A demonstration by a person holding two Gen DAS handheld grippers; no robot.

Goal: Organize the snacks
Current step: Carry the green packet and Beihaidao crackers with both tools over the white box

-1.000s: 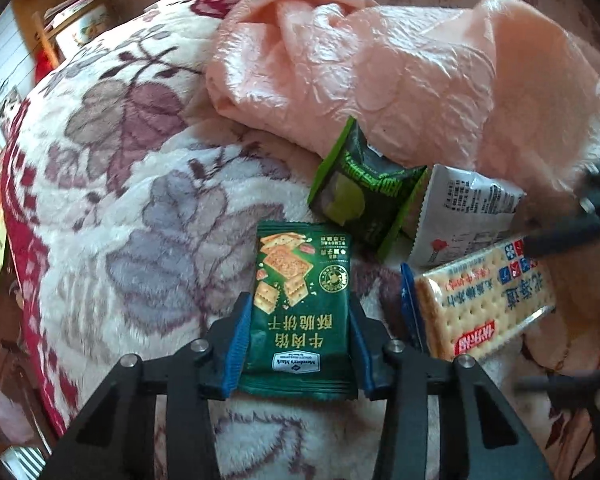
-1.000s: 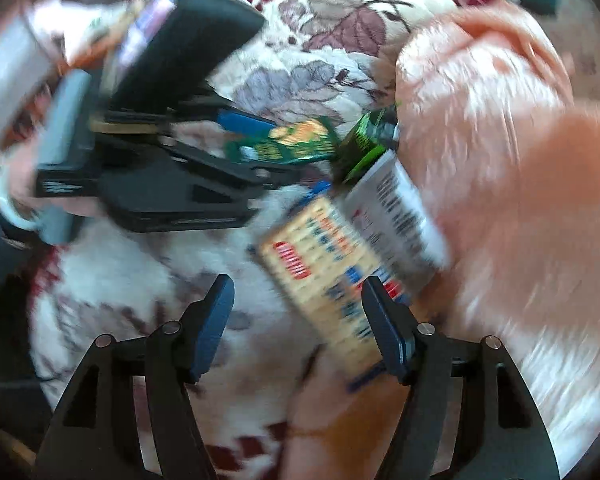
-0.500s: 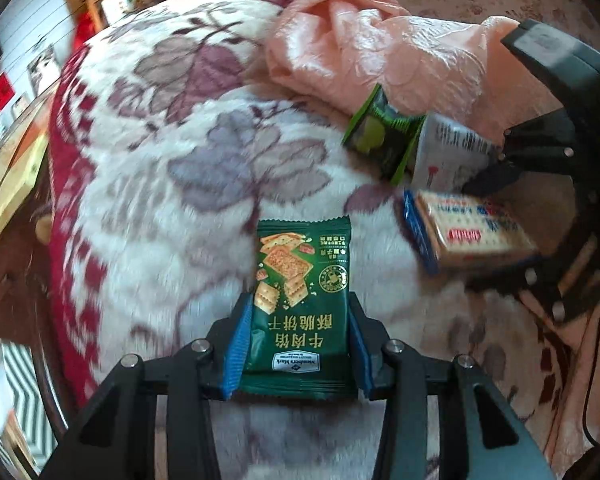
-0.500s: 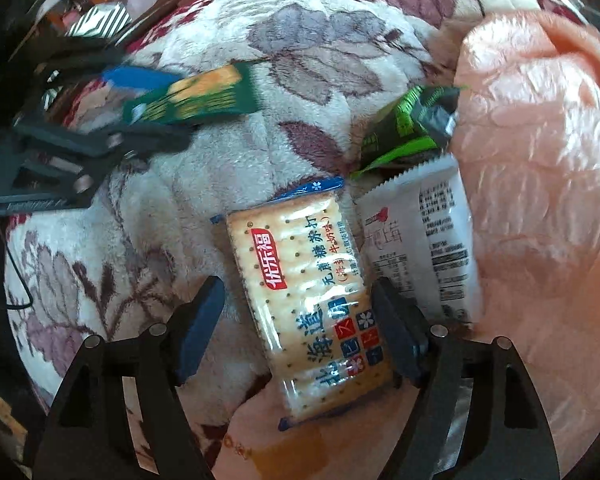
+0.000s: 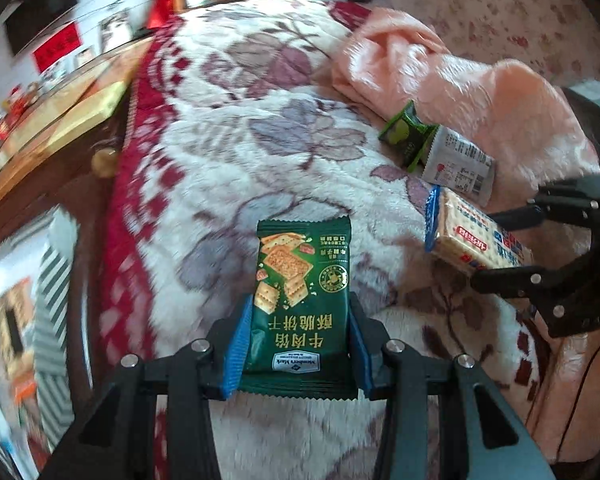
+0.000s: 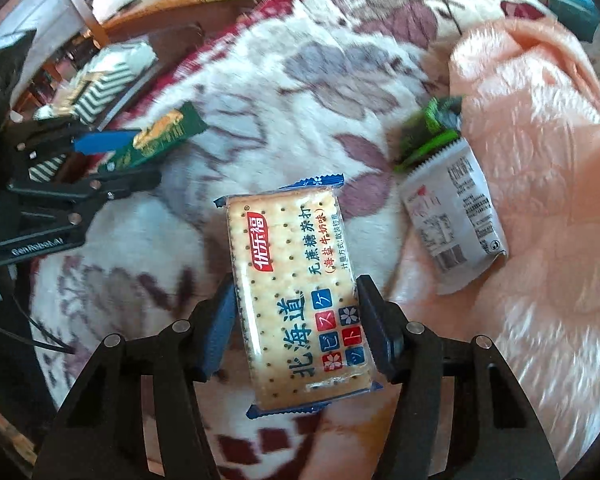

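Left claw [image 5: 298, 346], left wrist view — blue pads clamped on the sides of a dark green cracker packet [image 5: 302, 300], which stands up between the fingers above a floral fleece blanket [image 5: 228, 148]. Ahead and to the right of it: the right claw [image 5: 504, 240], seen from the side, around a blue-edged soda cracker pack [image 5: 472, 236]; beyond that, a white sachet [image 5: 458, 164] and a small lime-green packet [image 5: 408, 136] at the edge of a pink blanket [image 5: 472, 92]. Only this view shows the wall, at the upper left.

Right claw [image 6: 296, 328], right wrist view — jaws closing on the soda cracker pack [image 6: 296, 284], both pads at its long sides. Right of it, the white sachet [image 6: 454, 220]; ahead-right, the lime-green packet [image 6: 428, 132]. Far left: the left claw [image 6: 112, 156] gripping the green cracker packet [image 6: 164, 136] edge-on. Only this view shows the soda pack's printed face.
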